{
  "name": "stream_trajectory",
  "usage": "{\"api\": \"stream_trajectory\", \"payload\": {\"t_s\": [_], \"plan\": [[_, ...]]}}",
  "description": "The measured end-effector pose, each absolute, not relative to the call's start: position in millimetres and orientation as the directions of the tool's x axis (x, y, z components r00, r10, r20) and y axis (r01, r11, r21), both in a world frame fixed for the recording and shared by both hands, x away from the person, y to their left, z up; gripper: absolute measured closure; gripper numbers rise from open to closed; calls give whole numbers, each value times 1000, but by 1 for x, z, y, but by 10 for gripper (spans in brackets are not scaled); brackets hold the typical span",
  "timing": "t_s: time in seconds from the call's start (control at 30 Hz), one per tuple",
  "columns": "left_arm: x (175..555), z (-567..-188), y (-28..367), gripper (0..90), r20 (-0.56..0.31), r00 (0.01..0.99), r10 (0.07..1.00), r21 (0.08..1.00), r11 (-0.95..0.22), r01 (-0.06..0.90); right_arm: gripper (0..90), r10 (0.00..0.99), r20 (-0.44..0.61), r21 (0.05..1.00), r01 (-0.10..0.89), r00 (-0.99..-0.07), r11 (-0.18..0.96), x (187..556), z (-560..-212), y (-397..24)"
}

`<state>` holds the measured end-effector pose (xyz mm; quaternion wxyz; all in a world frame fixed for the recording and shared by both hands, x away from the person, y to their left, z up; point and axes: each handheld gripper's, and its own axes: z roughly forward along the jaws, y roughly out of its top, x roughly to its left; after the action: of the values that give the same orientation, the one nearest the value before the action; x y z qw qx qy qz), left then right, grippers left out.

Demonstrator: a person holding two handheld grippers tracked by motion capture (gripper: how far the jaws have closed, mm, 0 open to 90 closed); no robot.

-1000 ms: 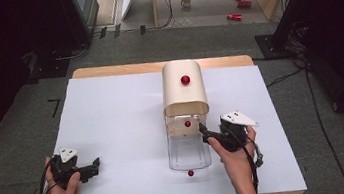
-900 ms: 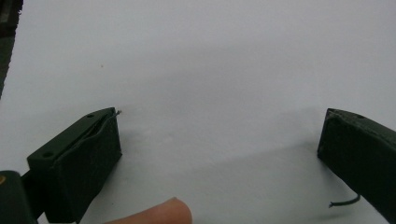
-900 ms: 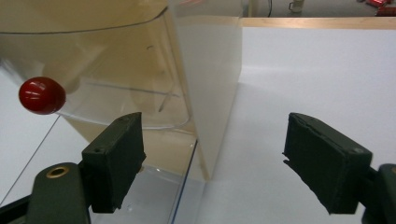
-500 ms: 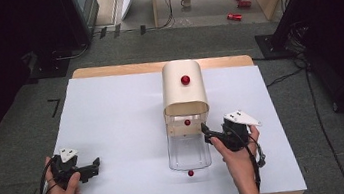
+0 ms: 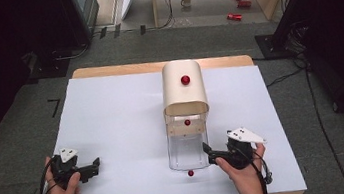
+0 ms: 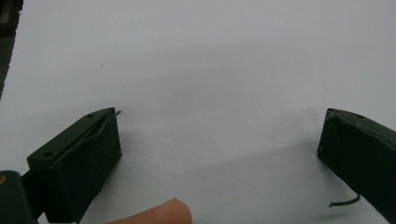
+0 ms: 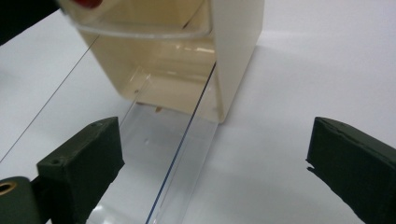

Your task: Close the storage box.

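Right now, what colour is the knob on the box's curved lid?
Red knob; the high view shows it best.

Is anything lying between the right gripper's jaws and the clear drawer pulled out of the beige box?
No. The high view shows bare white table between the right gripper and the clear drawer; its jaws, just opened, hold nothing.

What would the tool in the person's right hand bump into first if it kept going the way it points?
Probably the clear drawer, pulled out of the beige box. The right tool, jaws open and just widened, points at its side wall; the exact gap is unclear.
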<state>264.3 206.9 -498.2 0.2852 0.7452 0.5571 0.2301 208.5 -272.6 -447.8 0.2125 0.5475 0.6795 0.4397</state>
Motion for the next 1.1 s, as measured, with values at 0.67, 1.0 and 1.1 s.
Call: {"api": "stream_trajectory", "payload": {"t_s": [0.67, 1.0, 1.1], "plan": [[264, -498, 207, 0, 26, 273, 962, 681, -217, 699, 0, 899, 201, 820, 569, -389, 63, 166, -469, -267], [264, -498, 207, 0, 25, 273, 962, 681, -217, 699, 0, 896, 194, 800, 593, -399, 91, 165, -484, -260], [264, -498, 207, 0, 25, 273, 962, 681, -216, 699, 0, 895, 183, 797, 594, -406, 106, 165, -487, -257]]}}
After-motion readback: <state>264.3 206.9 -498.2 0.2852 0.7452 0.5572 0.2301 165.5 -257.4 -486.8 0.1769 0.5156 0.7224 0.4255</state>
